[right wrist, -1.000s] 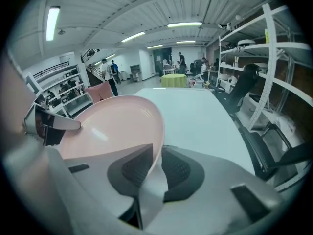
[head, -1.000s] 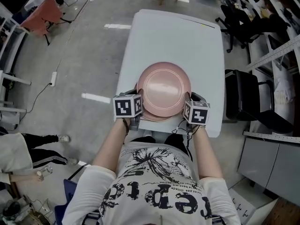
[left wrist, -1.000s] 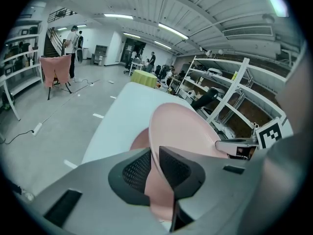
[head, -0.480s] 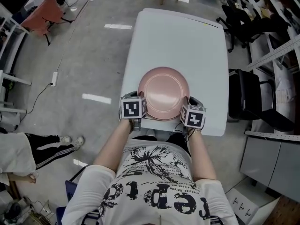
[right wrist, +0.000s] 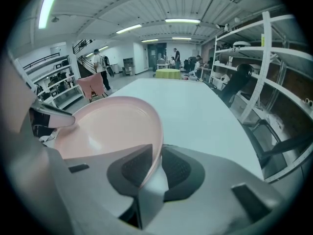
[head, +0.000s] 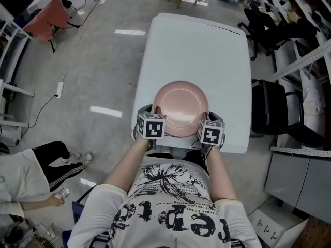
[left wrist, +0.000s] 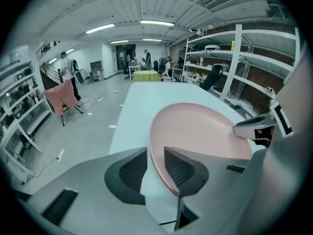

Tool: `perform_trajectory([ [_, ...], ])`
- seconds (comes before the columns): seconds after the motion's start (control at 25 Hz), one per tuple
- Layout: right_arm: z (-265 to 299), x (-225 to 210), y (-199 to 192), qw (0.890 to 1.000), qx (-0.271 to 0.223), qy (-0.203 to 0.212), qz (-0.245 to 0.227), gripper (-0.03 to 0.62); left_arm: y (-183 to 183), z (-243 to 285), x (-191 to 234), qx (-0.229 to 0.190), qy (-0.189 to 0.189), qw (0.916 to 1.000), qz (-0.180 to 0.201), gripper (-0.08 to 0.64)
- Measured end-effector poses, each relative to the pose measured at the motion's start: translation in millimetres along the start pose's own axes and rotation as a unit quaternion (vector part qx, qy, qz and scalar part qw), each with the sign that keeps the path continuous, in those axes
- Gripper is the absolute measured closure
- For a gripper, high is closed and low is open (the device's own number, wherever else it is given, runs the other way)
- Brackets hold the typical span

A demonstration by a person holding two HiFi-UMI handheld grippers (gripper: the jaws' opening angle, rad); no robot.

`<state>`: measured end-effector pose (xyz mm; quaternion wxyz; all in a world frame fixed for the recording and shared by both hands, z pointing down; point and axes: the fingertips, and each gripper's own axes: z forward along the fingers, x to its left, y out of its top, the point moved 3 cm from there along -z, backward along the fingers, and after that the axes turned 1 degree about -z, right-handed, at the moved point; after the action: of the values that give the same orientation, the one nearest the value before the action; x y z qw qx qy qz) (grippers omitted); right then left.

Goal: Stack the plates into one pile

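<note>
A pink plate (head: 181, 107) lies on the white table (head: 196, 45) near its front edge. My left gripper (head: 154, 122) is at the plate's left rim and my right gripper (head: 207, 124) at its right rim. In the left gripper view the rim of the pink plate (left wrist: 205, 136) runs between the jaws of the left gripper (left wrist: 155, 168). Those jaws have just been opening, and a gap shows beside the rim. In the right gripper view the right gripper (right wrist: 156, 168) pinches the plate (right wrist: 107, 126) at its edge. I see no other plate.
A black chair (head: 274, 112) stands right of the table. A person (head: 31, 174) crouches on the floor at lower left. A pink chair (head: 49, 14) is at far upper left, and shelving (right wrist: 274, 82) lines the right side.
Both grippers and the plate have sunk and come toward the table's front edge. The plate looks smaller and lower now. The left jaws stand wider round the rim.
</note>
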<state>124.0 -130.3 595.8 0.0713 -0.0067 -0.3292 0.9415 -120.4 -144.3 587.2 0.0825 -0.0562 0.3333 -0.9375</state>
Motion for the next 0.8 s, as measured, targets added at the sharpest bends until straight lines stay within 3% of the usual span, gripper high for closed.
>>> perform_trajectory([
  [0.04, 1, 0, 0, 1.0, -0.001, -0.001, 0.001, 0.528, 1, 0, 3, -0.005, 0.014, 0.9998, 0.016, 0.407],
  [0.12, 1, 0, 0, 1.0, -0.003, -0.004, 0.003, 0.529, 1, 1, 6, -0.012, 0.028, 0.999, 0.032, 0.399],
  [0.24, 3, 2, -3, 1.0, -0.001, 0.001, 0.001, 0.523, -4, 3, 9, -0.006, 0.015, 0.9999, 0.001, 0.399],
  [0.32, 4, 6, -1, 1.0, -0.008, 0.01, -0.01, 0.432, -4, 3, 12, -0.008, 0.01, 0.9999, -0.01, 0.399],
  [0.36, 3, 7, 1, 1.0, -0.015, 0.011, -0.014, 0.416, -2, 1, 12, -0.011, 0.006, 0.9999, -0.011, 0.399],
  [0.48, -4, 5, 13, 0.999, -0.035, 0.003, -0.031, 0.413, 7, -8, 8, -0.025, -0.024, 0.9993, -0.016, 0.399],
  [0.56, -11, 1, 22, 0.998, -0.042, 0.003, -0.048, 0.442, 14, -15, 5, -0.044, -0.041, 0.9981, -0.012, 0.417],
  [0.64, -20, -4, 32, 0.997, -0.052, 0.006, -0.06, 0.517, 19, -18, 5, -0.068, -0.044, 0.9967, -0.001, 0.545],
  [0.72, -30, -2, 43, 0.995, -0.074, 0.027, -0.068, 0.584, 23, -22, 4, -0.085, -0.052, 0.9948, 0.018, 0.558],
  [0.8, -41, 8, 54, 0.989, -0.103, 0.067, -0.077, 0.584, 27, -28, 1, -0.096, -0.072, 0.9921, 0.034, 0.558],
])
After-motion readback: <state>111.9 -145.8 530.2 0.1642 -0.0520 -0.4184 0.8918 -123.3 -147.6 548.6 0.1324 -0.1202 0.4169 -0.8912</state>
